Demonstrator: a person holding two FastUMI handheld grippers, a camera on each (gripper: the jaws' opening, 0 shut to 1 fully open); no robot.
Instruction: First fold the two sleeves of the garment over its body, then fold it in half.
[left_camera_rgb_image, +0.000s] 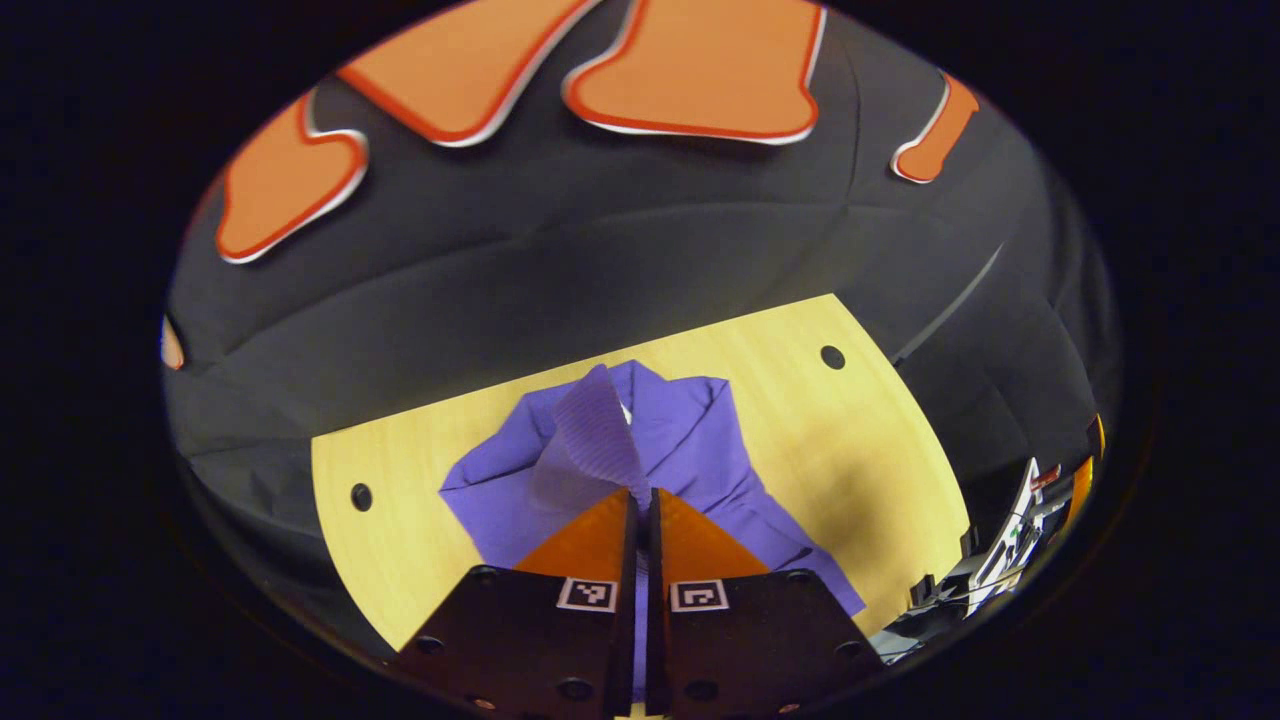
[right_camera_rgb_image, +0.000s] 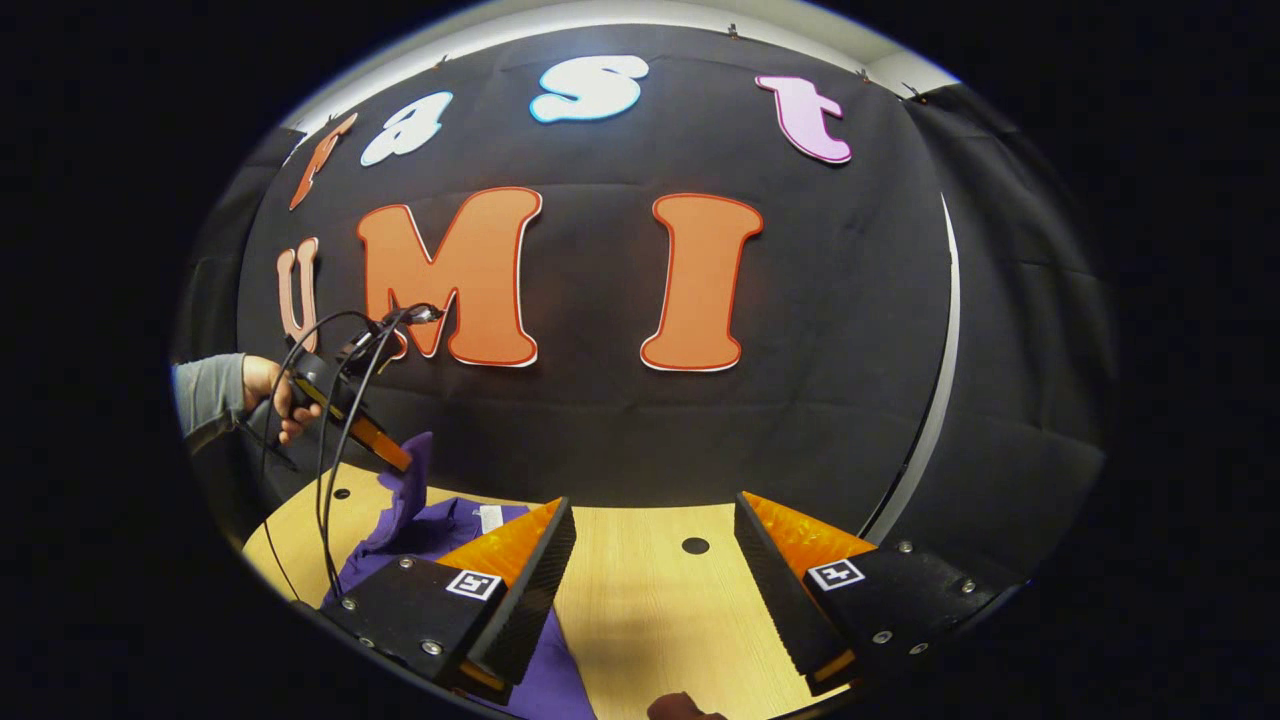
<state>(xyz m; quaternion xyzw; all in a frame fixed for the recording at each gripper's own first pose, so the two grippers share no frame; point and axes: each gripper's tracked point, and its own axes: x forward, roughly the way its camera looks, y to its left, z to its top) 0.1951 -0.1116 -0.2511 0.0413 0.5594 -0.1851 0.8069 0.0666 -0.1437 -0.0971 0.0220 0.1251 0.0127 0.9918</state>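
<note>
Currently a sleeve (left_camera_rgb_image: 590, 440) of the garment (left_camera_rgb_image: 700, 450) is being pinched in the left tongs (left_camera_rgb_image: 643, 510) — body lying at twelve o'clock; the right tongs (right_camera_rgb_image: 650, 560) are being held spread over the desk (right_camera_rgb_image: 640, 600).

A pale wooden table (left_camera_rgb_image: 860, 450) with small dark holes (left_camera_rgb_image: 832, 357) is set before the booth's black cloth wall (right_camera_rgb_image: 600, 430). The cloth is creased in places.

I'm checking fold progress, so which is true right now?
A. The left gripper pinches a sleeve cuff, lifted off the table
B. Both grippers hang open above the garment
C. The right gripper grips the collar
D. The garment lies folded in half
A: the left gripper is closed on the ribbed cuff of the purple garment, raised above the table; the right gripper is open.
</note>
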